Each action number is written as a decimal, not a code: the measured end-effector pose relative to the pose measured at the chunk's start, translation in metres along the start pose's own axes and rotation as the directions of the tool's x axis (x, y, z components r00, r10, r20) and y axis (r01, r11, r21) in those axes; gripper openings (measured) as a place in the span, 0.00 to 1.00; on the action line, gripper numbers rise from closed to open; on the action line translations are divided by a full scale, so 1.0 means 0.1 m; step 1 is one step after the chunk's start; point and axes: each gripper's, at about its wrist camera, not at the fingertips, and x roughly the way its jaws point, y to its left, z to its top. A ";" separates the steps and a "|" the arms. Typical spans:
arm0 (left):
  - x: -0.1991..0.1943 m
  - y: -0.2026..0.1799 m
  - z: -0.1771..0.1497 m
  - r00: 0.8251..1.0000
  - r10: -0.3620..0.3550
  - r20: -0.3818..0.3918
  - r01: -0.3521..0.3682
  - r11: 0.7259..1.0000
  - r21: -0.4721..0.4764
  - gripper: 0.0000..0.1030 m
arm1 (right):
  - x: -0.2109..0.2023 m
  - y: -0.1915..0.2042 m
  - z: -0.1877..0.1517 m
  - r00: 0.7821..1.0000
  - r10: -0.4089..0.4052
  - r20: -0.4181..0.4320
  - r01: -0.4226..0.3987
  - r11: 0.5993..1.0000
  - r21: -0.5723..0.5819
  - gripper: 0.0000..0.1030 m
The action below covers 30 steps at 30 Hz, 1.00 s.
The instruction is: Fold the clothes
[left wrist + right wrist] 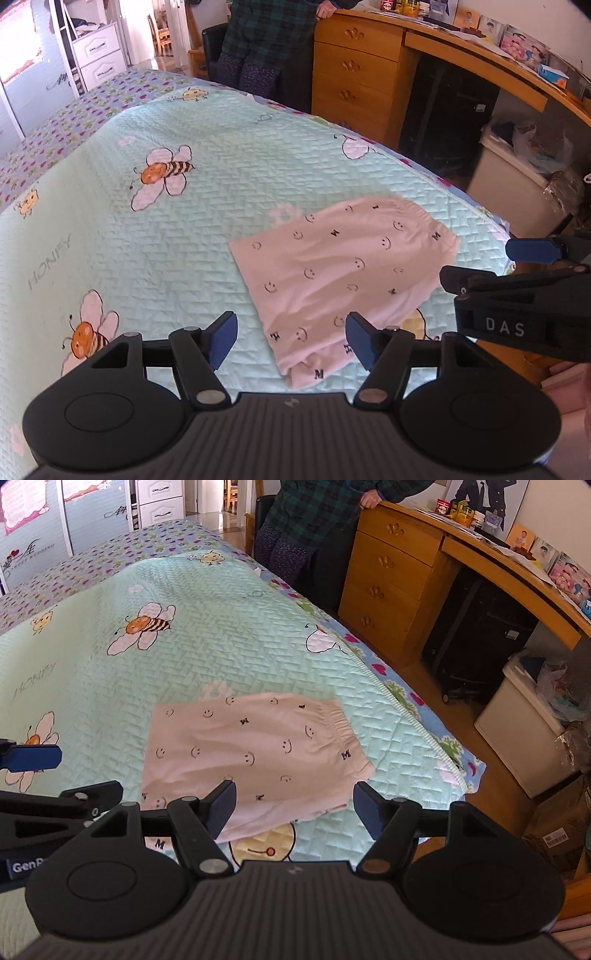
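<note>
Left wrist view, folded pink garment [343, 280] near quilt edge [480, 214]

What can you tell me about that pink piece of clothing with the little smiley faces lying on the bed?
The pink garment looks like soft, thin cotton, printed with small black smiley faces and letter M's. A gathered elastic waistband runs along its end nearest the bed's edge, so it may be shorts or trousers. It lies already folded into a rough rectangle, with layered edges showing at the near side and a few shallow wrinkles. It rests flat on the mint quilted bee-print bedspread, near the bed's corner. Neither tool touches it.
</note>
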 end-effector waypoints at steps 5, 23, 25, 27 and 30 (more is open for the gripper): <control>-0.03 -0.02 -0.02 1.000 0.000 0.000 0.000 1.000 -0.004 0.65 | -0.06 0.02 -0.03 1.000 0.003 0.009 -0.003 1.000 -0.002 0.69; 0.02 0.01 -0.04 1.000 0.001 -0.012 -0.001 1.000 -0.018 0.65 | -0.08 0.07 0.01 1.000 -0.008 0.026 0.009 1.000 -0.027 0.69; 0.02 0.01 -0.04 1.000 0.001 -0.012 -0.001 1.000 -0.018 0.65 | -0.09 0.07 0.01 1.000 -0.010 0.028 0.011 1.000 -0.029 0.69; 0.02 0.01 -0.03 1.000 0.001 -0.013 -0.002 1.000 -0.019 0.65 | -0.09 0.08 0.01 0.999 -0.013 0.030 0.014 0.999 -0.031 0.69; 0.02 0.00 -0.03 1.000 0.003 -0.013 -0.003 1.000 -0.017 0.65 | -0.08 0.08 0.01 0.999 -0.015 0.030 0.016 0.999 -0.031 0.69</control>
